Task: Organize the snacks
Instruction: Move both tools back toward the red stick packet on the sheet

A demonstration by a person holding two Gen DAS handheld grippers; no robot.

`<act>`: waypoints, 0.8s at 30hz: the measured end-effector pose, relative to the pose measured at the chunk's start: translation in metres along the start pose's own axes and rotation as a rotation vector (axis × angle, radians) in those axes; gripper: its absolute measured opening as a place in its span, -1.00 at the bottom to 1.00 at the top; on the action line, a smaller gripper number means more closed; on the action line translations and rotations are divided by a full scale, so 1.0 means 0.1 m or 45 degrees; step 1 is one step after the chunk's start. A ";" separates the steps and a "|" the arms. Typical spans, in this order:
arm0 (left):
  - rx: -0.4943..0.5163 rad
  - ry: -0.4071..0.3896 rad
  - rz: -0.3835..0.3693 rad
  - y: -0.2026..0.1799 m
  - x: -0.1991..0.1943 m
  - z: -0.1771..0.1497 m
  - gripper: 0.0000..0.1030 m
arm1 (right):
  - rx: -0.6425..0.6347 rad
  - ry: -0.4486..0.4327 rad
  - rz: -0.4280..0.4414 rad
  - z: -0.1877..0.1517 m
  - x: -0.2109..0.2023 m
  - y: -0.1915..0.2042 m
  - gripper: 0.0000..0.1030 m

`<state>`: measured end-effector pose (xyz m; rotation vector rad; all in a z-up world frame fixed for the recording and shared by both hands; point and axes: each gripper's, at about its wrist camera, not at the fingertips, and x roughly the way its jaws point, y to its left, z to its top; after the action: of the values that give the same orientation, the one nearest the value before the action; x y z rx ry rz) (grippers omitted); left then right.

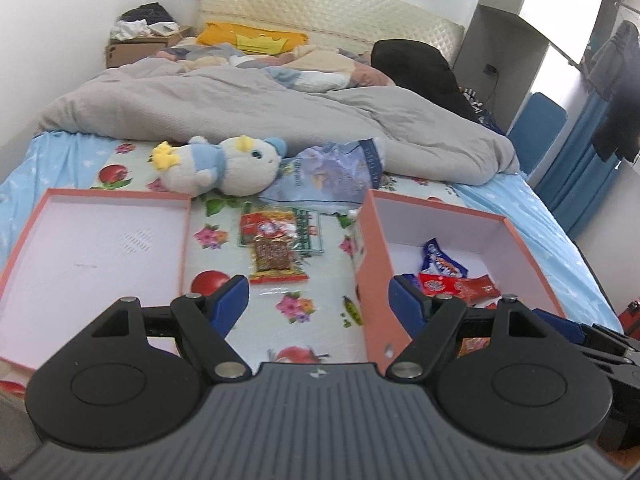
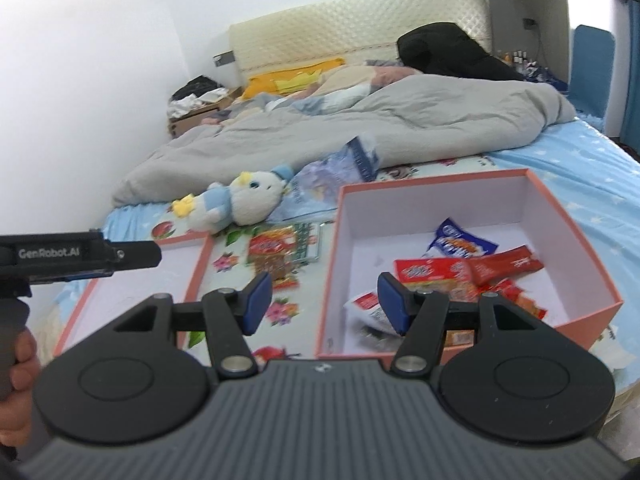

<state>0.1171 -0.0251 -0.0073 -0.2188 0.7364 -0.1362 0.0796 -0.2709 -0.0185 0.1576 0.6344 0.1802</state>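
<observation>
Inside pink box (image 2: 568, 240), snack packets (image 2: 464, 268)

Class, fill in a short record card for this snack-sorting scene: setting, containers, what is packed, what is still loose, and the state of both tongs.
setting: bed with a floral sheet
deep box: holds several red and blue snack packets
shallow lid: lying open side up, nothing in it
loose snacks: on the sheet between box and lid
plush toy: lying beyond the lid
left tongs: open, nothing held
right tongs: open, nothing held
</observation>
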 end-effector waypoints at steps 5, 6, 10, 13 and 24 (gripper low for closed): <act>-0.021 -0.025 0.022 0.18 -0.07 -0.18 0.57 | -0.024 0.033 0.043 -0.15 0.04 0.20 0.18; -0.017 -0.030 0.040 0.20 -0.07 -0.20 0.57 | -0.032 0.039 0.054 -0.18 0.06 0.24 0.18; -0.055 0.000 0.067 0.36 -0.01 -0.25 0.57 | -0.078 0.065 0.077 -0.24 0.14 0.35 0.18; -0.101 0.027 0.100 0.47 0.13 -0.25 0.56 | -0.093 0.080 0.091 -0.23 0.22 0.39 0.18; -0.143 0.157 0.074 0.65 0.93 -0.16 0.56 | -0.155 0.148 0.088 0.03 0.76 0.34 0.18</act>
<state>0.1774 0.0169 -0.0950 -0.2976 0.8733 -0.0535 0.1375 -0.2216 -0.0532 0.0517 0.7320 0.2960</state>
